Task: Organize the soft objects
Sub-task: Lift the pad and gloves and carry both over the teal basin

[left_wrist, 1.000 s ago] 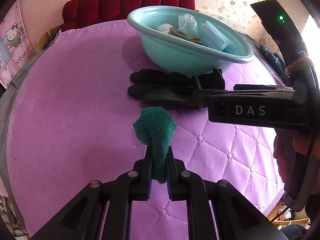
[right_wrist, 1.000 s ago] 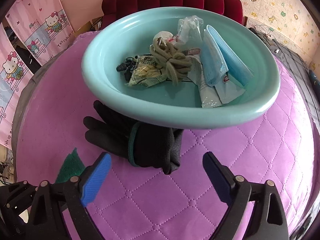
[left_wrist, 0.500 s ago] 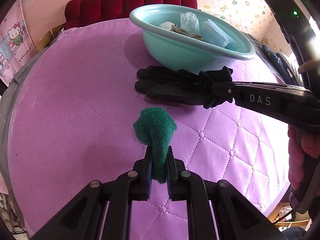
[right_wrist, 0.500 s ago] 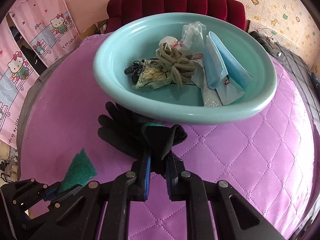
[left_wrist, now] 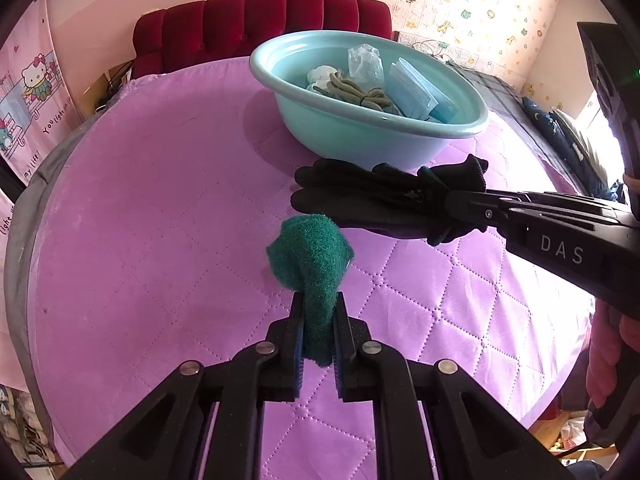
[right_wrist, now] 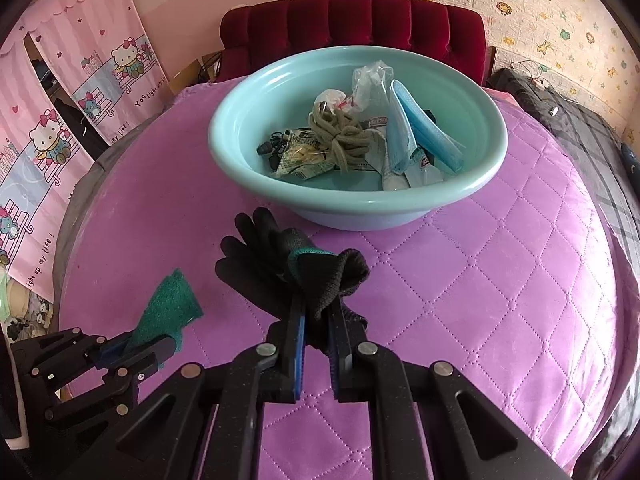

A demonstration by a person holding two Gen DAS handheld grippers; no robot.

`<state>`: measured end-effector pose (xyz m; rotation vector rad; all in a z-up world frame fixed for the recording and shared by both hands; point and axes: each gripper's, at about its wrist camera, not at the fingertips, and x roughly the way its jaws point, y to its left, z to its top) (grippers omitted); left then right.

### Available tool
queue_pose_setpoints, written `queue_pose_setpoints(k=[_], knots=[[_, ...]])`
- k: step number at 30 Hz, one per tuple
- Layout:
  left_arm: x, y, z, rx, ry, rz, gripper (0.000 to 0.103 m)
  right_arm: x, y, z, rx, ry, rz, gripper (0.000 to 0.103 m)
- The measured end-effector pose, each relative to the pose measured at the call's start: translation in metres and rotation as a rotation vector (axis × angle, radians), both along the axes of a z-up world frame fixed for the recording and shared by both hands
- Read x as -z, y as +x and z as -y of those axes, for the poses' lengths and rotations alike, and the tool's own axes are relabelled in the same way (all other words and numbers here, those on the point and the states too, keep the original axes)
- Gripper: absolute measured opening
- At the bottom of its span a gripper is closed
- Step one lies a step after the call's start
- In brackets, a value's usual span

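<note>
Teal basin (right_wrist: pixel 360 208) at upper centre is already holding several soft items; left gripper (left_wrist: pixel 318 320) is pinching a green sponge (left_wrist: pixel 310 252), right gripper (right_wrist: pixel 318 320) has just closed on black gloves (right_wrist: pixel 280 264), both not yet dropped in.

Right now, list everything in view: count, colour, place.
basin: one, light teal, far middle of the quilt
rope bundle: one, olive, middle of the basin
face masks: a few, blue, right side of the basin
packets and bags: several, clear or printed, in the basin; exact count unclear
gloves: black with green cuff trim, count unclear, front of the basin, cuff pinched in the right claw
scouring pad: one, dark green, pinched in the left claw
quilt: one, purple, covers the surface
headboard: one, dark red, behind
left claw: shut on pad
right claw: shut on gloves
</note>
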<state>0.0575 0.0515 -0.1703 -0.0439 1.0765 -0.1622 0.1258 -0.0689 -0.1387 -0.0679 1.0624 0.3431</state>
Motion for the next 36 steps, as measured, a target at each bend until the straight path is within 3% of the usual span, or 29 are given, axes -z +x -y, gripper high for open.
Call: queue_pose_setpoints(k=[20,36], knots=[[-0.05,-0.013,0.005,-0.037,0.006,0.058,0.012,-0.058,-0.034,0.03,-0.035,-0.019,0.037,0.008],[-0.097,0.014,0.019,-0.015,0.003,0.126,0.012,-0.119,-0.001,0.045,0.013,-0.005,0.131,0.008]])
